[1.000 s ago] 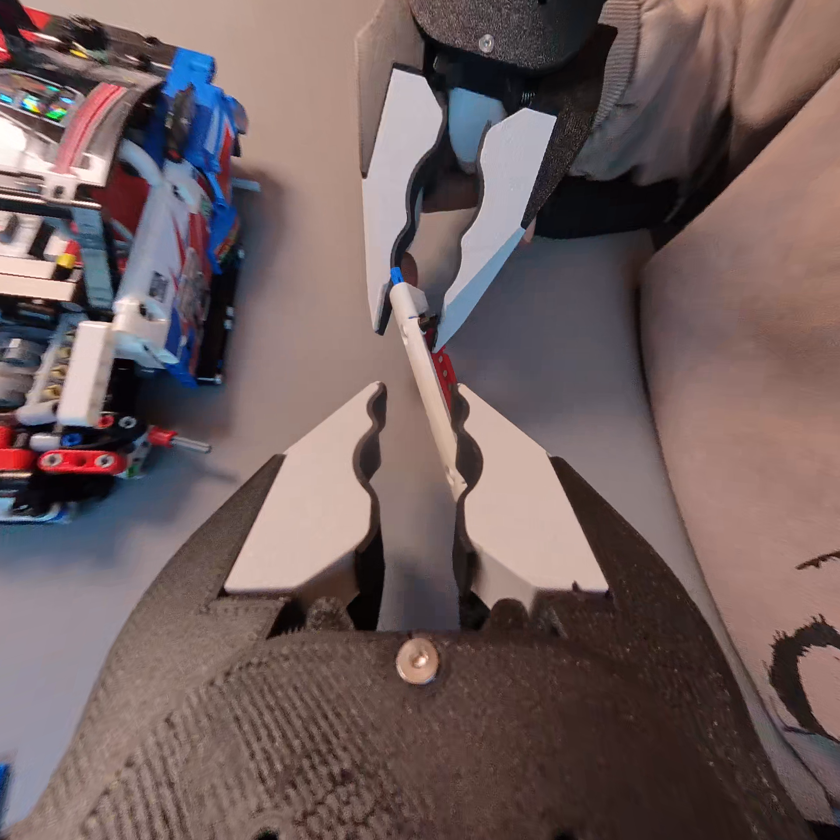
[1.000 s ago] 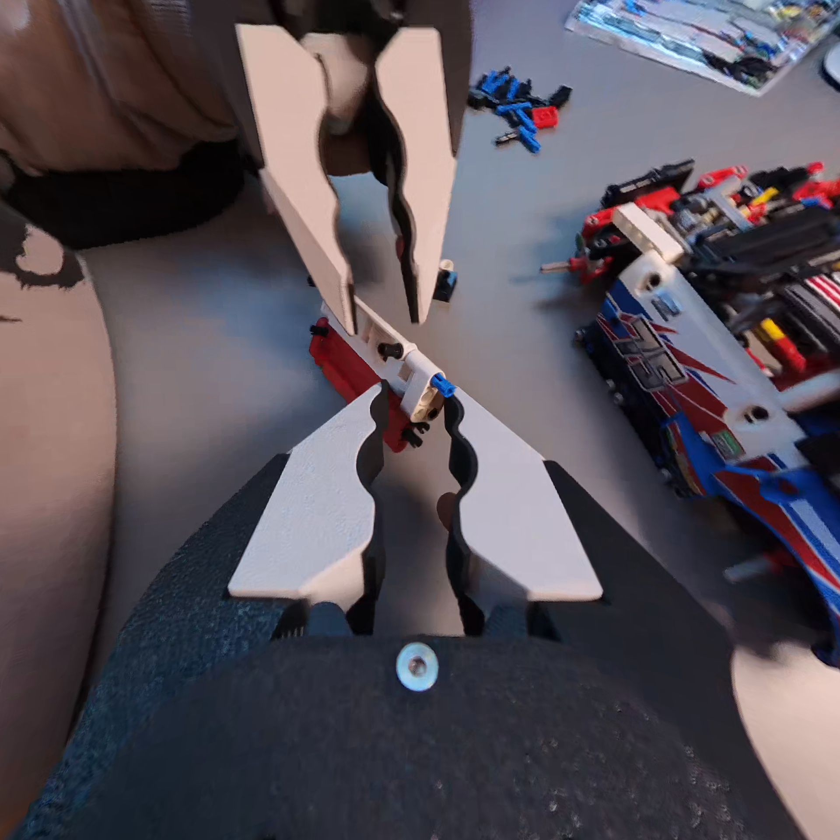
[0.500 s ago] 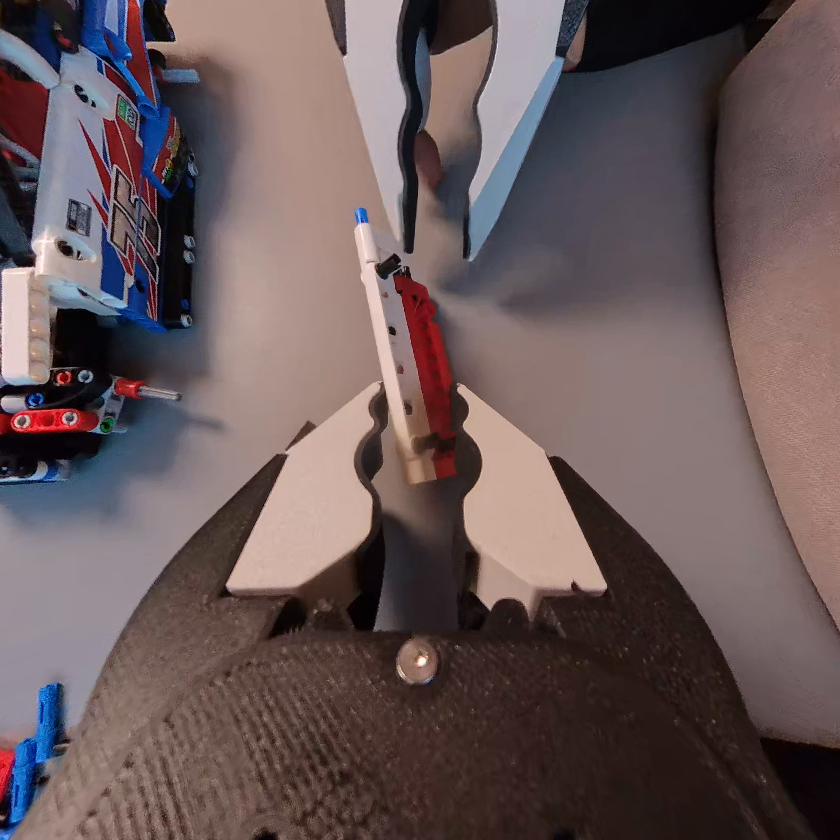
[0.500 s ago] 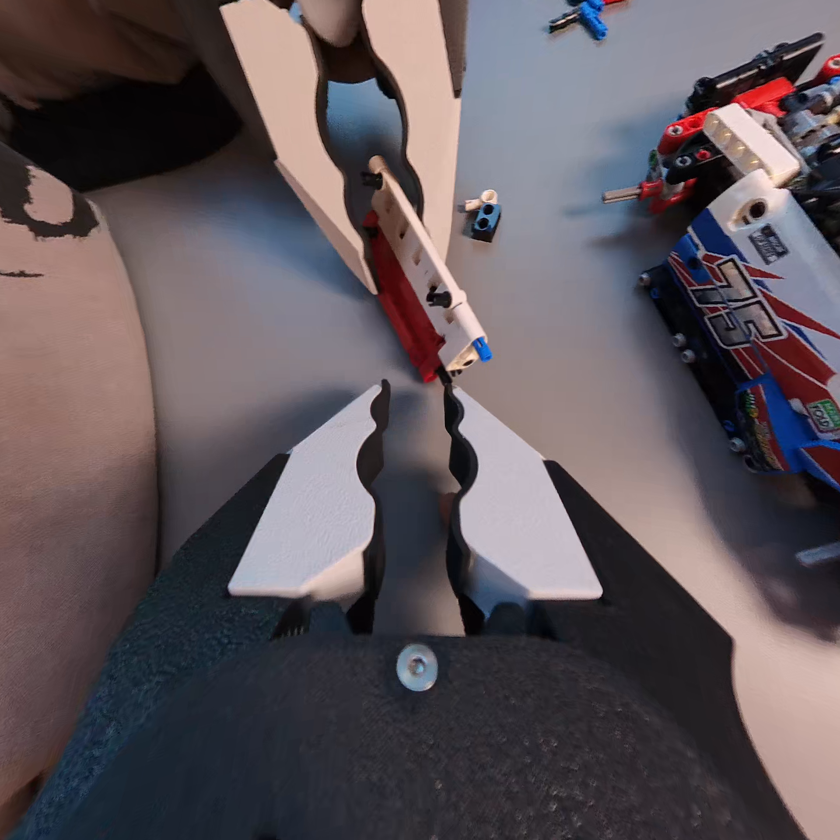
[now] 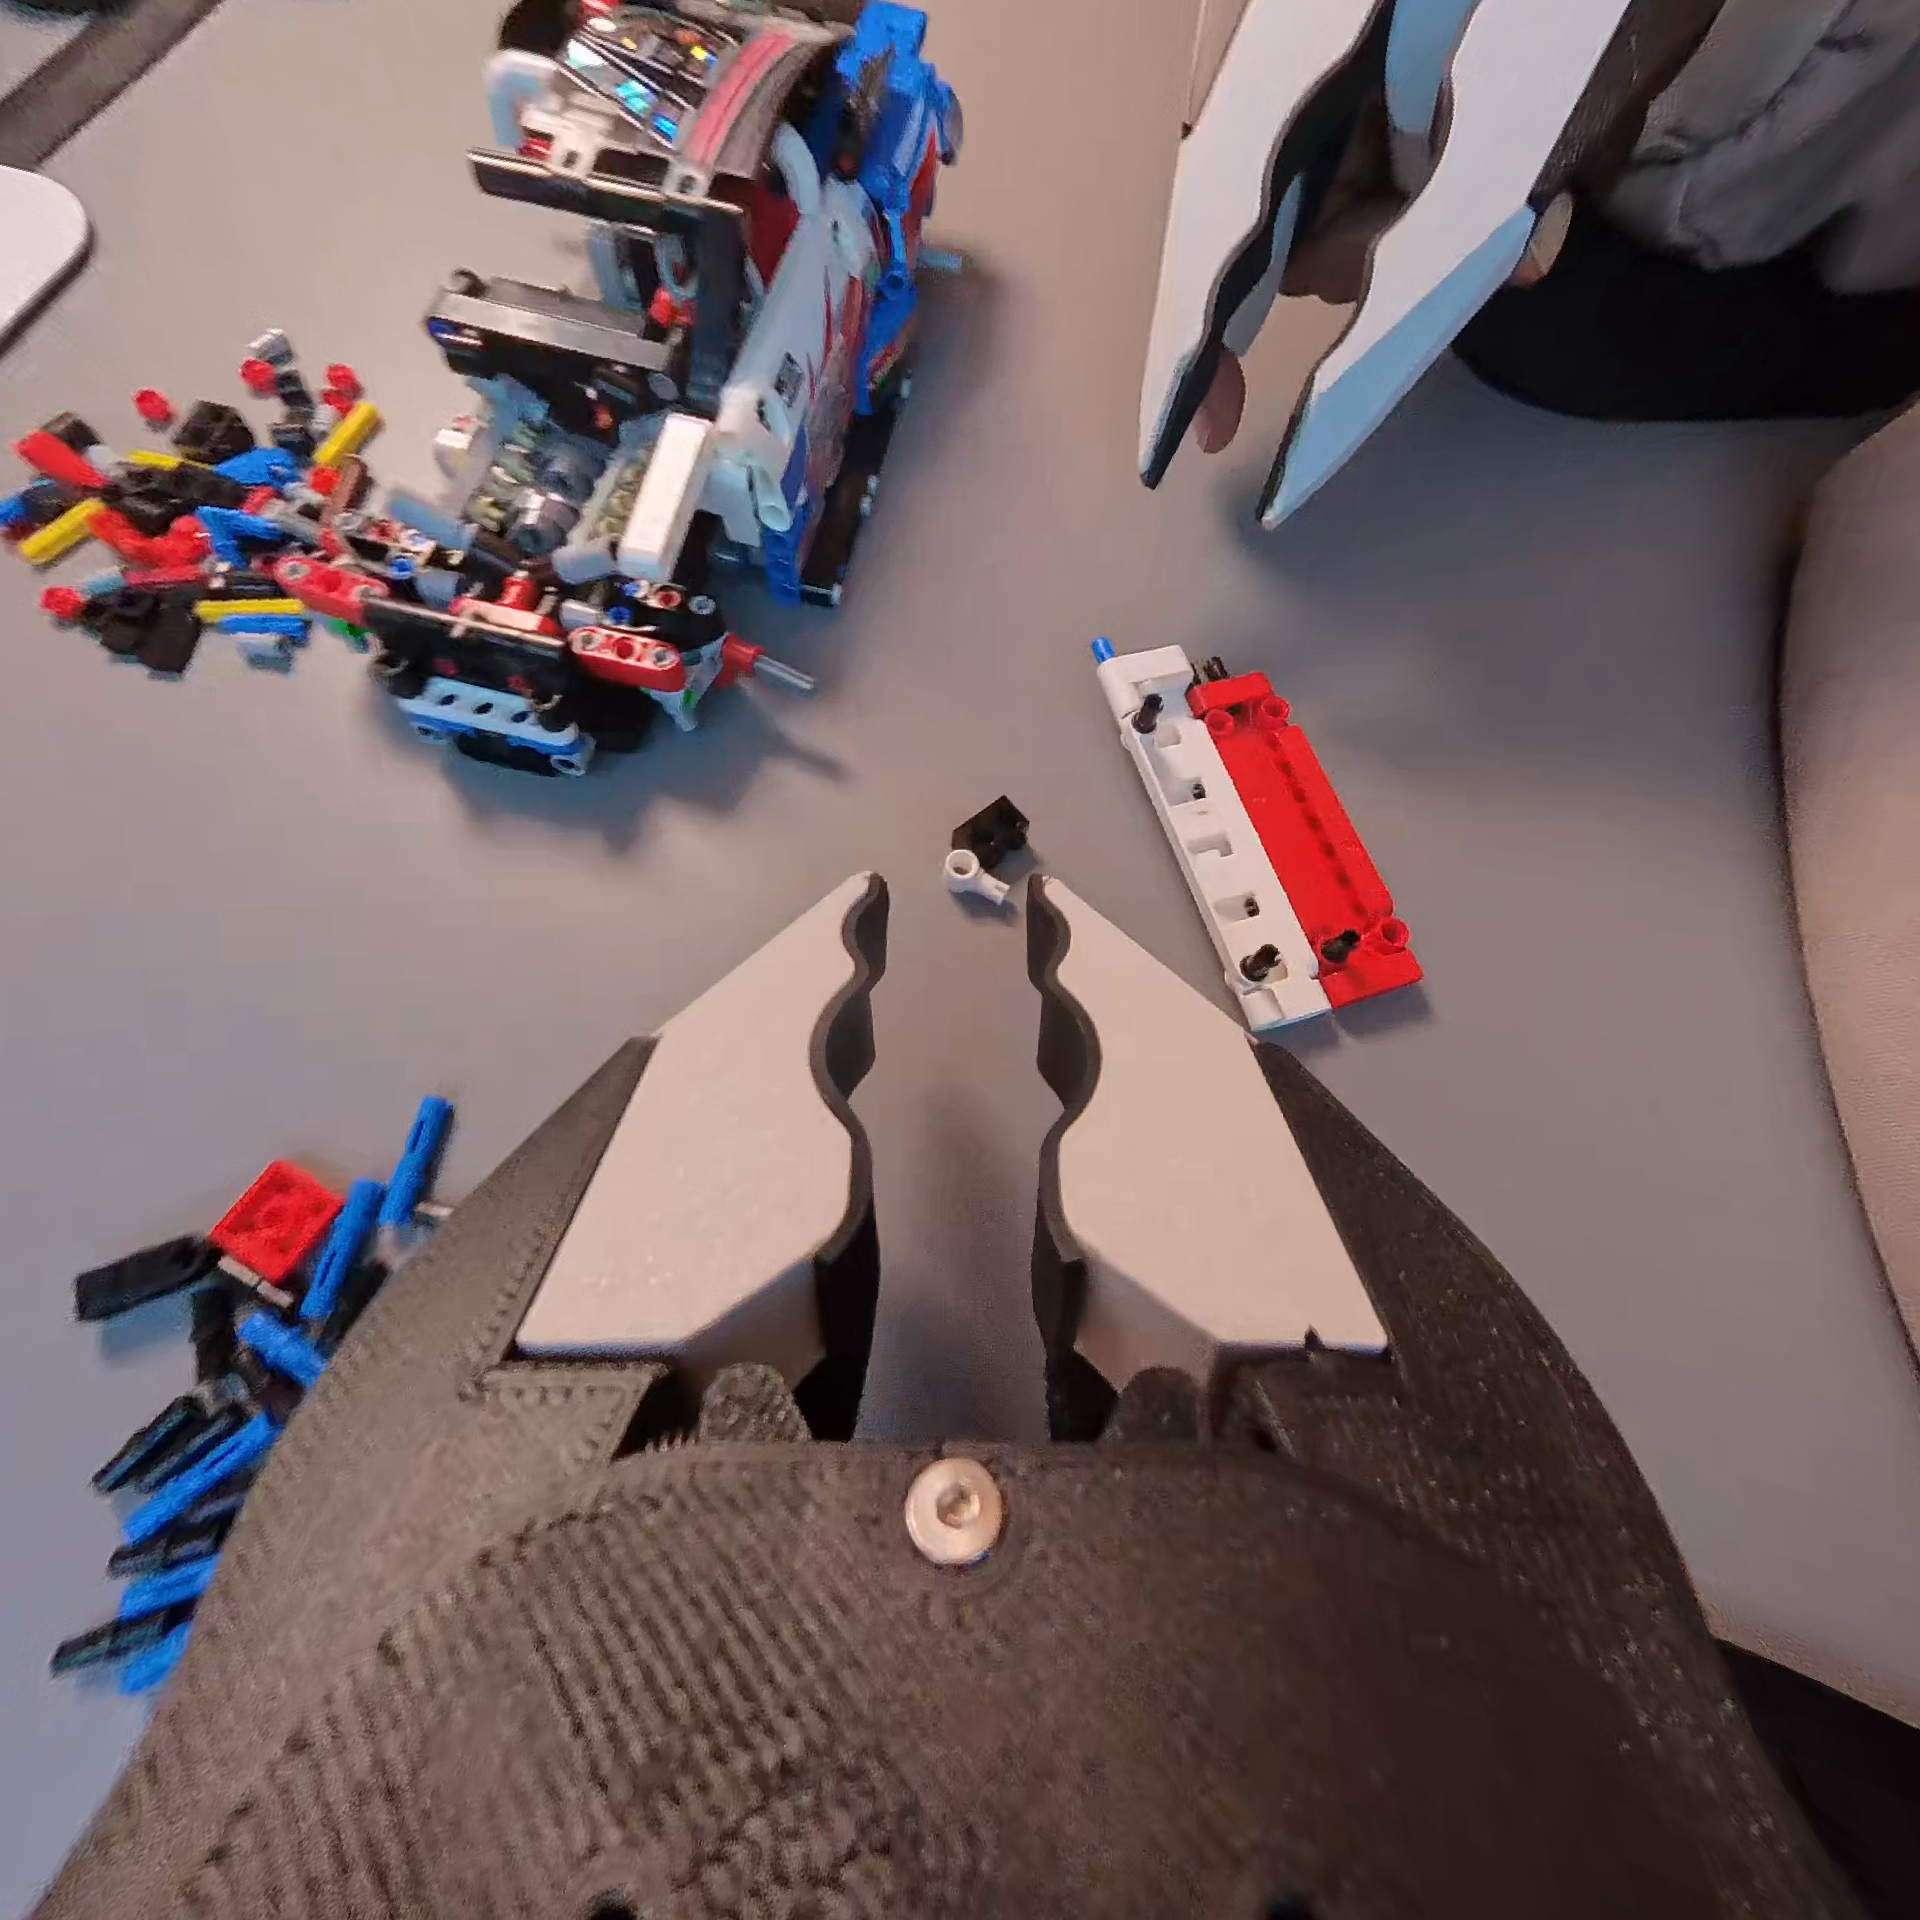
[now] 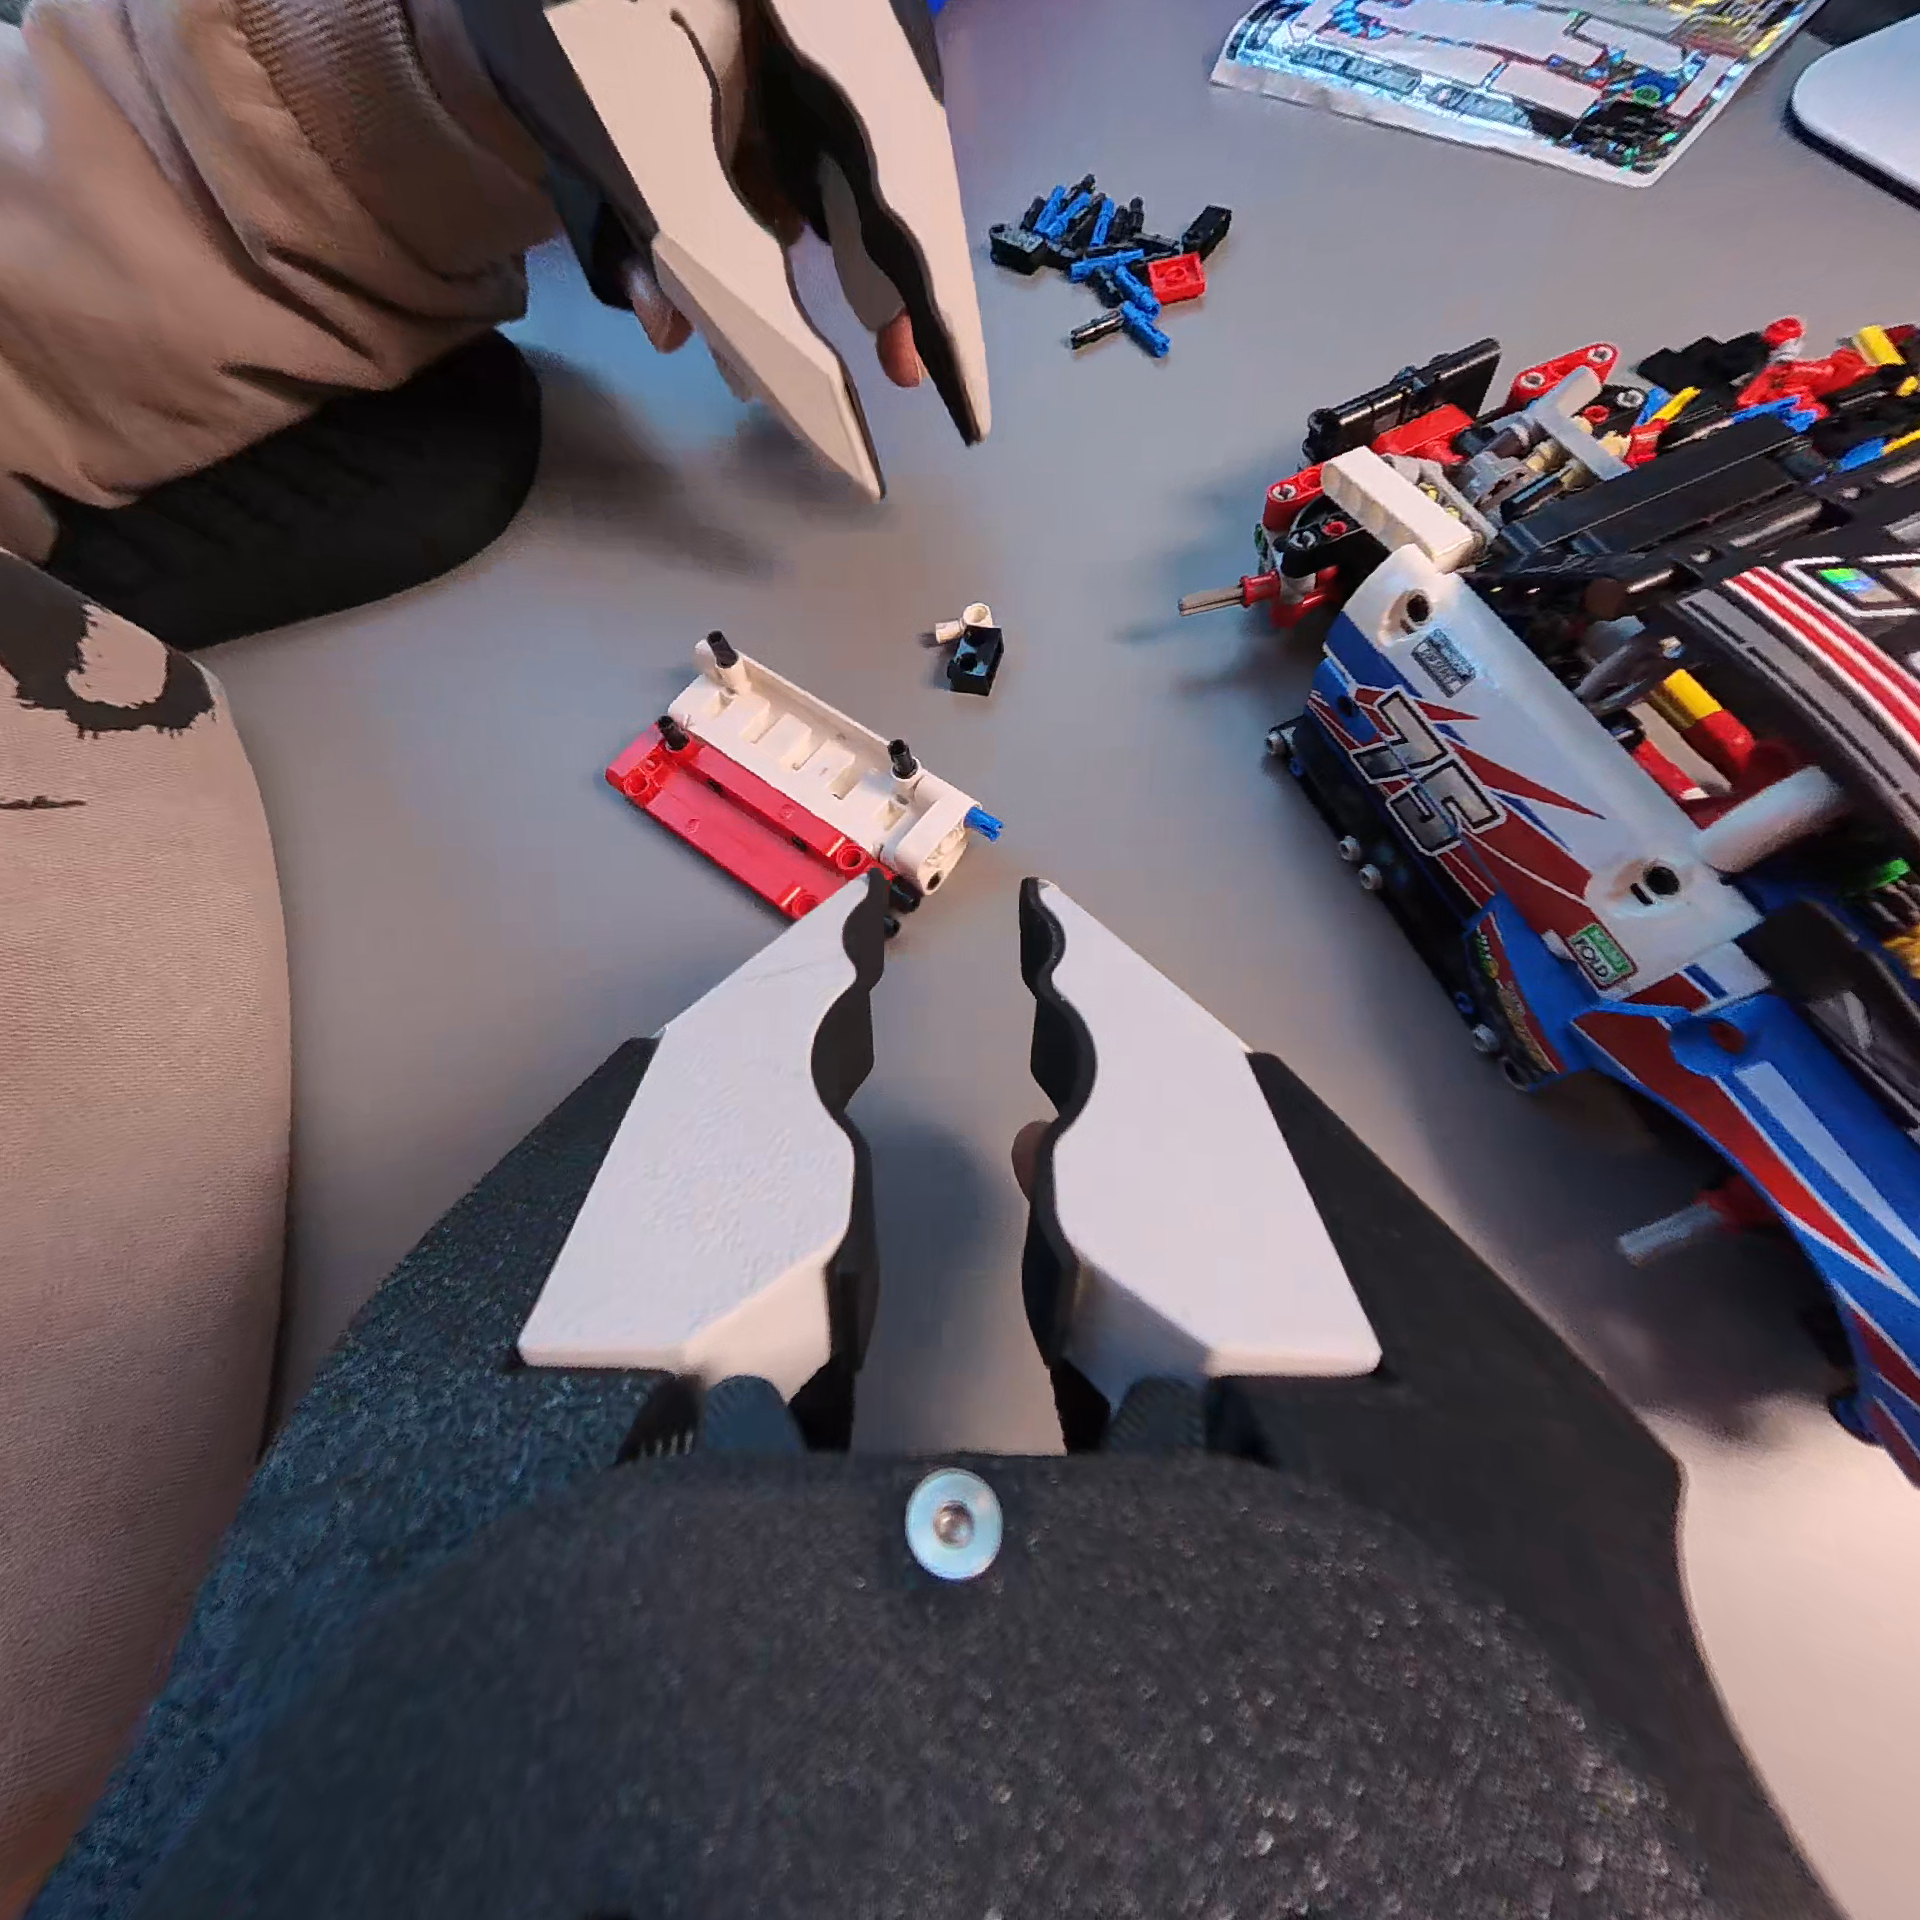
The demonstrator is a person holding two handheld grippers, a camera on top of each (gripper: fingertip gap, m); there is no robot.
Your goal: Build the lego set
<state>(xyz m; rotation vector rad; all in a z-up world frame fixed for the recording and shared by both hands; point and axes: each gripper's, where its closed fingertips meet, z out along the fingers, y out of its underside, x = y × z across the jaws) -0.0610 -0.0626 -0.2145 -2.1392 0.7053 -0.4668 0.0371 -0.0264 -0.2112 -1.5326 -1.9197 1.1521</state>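
A red and white panel assembly [image 5: 1262,836] with black pins and a blue pin end lies flat on the grey table; it also shows in the right wrist view [image 6: 795,792]. A small black piece [image 5: 992,828] and a small white connector [image 5: 971,871] lie beside it. My left gripper [image 5: 956,894] is open and empty, its tips just short of the white connector. My right gripper [image 6: 951,896] is open and empty, its left tip at the panel's blue-pin end. The half-built blue, white and red lego car [image 5: 686,395] stands to the left; the right wrist view shows the car [image 6: 1621,790] at the right.
Loose pieces lie in a pile [image 5: 177,520] left of the car and in a blue and black pile [image 5: 260,1309] at the near left. A printed sheet [image 6: 1507,73] lies at the far right. A person's sleeve [image 6: 239,239] and beige fabric [image 5: 1860,883] border the table. My right fingertips sit around 11 cm from my left ones.
The left gripper let go of the panel assembly, which now lies flat on the table. Both grippers have pulled back and up, open and empty.
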